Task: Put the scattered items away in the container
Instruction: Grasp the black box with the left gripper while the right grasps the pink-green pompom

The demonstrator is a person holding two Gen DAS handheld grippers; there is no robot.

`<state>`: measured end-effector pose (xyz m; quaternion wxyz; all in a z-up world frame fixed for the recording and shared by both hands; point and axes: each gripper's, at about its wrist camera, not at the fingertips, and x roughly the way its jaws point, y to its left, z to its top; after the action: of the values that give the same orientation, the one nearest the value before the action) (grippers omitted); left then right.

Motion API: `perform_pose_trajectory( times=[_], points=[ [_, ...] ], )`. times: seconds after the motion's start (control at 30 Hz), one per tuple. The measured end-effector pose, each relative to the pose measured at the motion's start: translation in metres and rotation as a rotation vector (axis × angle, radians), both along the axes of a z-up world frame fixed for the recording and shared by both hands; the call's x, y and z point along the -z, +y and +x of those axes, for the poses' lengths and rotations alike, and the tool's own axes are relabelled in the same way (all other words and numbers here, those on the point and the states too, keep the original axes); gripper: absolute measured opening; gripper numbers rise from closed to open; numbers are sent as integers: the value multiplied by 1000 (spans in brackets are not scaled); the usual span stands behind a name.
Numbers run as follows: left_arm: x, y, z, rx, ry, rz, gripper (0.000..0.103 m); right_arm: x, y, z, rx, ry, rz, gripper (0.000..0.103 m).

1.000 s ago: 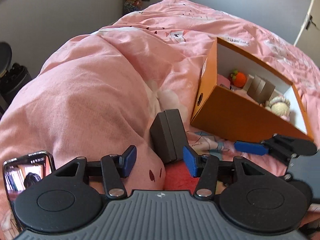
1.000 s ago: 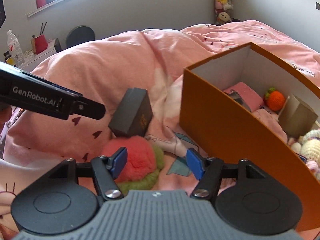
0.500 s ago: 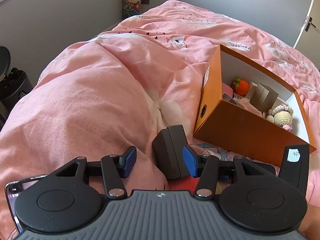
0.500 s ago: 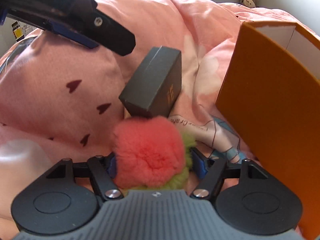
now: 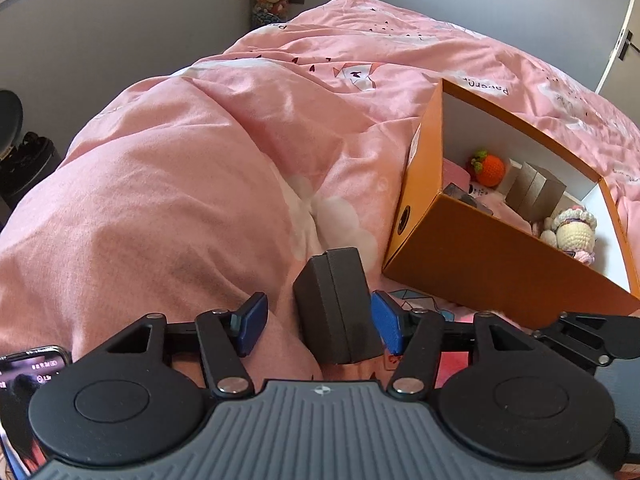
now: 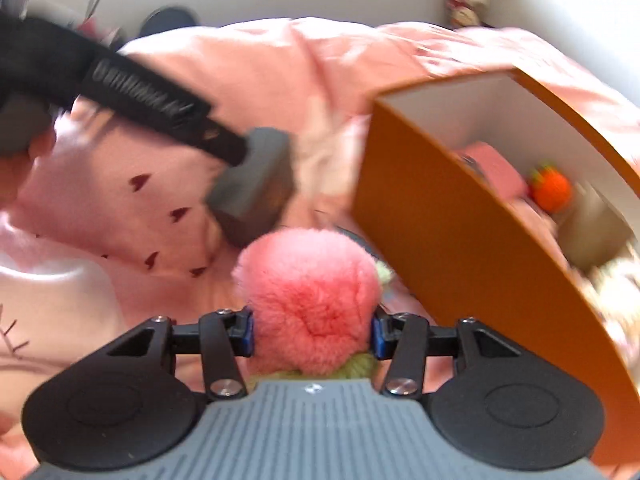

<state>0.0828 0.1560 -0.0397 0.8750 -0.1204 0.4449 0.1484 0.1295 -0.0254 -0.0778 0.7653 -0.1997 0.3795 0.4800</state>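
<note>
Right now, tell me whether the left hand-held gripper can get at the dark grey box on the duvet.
Probably yes. The left hand-held gripper is open with the dark grey box already between its blue pads, and nothing lies between them. The box leans on soft pink duvet, so it may shift as the pads close.

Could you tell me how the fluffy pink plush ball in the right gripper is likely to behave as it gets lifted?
The pink plush ball bulges wider than the right gripper pinching it, so it is probably soft and compressible. Its long fur suggests it is light for its size and unlikely to break. Being round, it might roll on the sloping pink duvet if released outside the orange box.
</note>
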Motion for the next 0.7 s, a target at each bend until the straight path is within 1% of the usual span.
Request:
perform_pose_trajectory(
  times=[0.07,0.1,0.2,0.37,0.43,0.47,0.5,0.6,0.7],
  points=[
    [1,-2,3,1,-16,-13,72,-5,-16,5,38,10,26,52],
    [2,-4,4,3,-17,-6,74,-8,-23,5,63,4,37,52],
    [8,-12,13,17,7,33,74,-20,-45,7,116,2,85,52],
    [28,-16,23,-12,74,117,73,-52,-75,8,181,-30,174,52],
    [32,-18,25,-13,83,146,61,-64,-88,12,211,-38,218,53],
    [33,-17,24,-15,82,149,48,-71,-94,16,224,-38,242,53],
    [34,-16,24,-18,82,139,44,-76,-97,19,237,-38,261,53],
    [33,-11,21,-23,61,111,43,-90,-104,36,287,-70,300,53],
    [17,-11,13,-24,12,89,42,-97,-103,55,332,-92,315,53]
  ],
)
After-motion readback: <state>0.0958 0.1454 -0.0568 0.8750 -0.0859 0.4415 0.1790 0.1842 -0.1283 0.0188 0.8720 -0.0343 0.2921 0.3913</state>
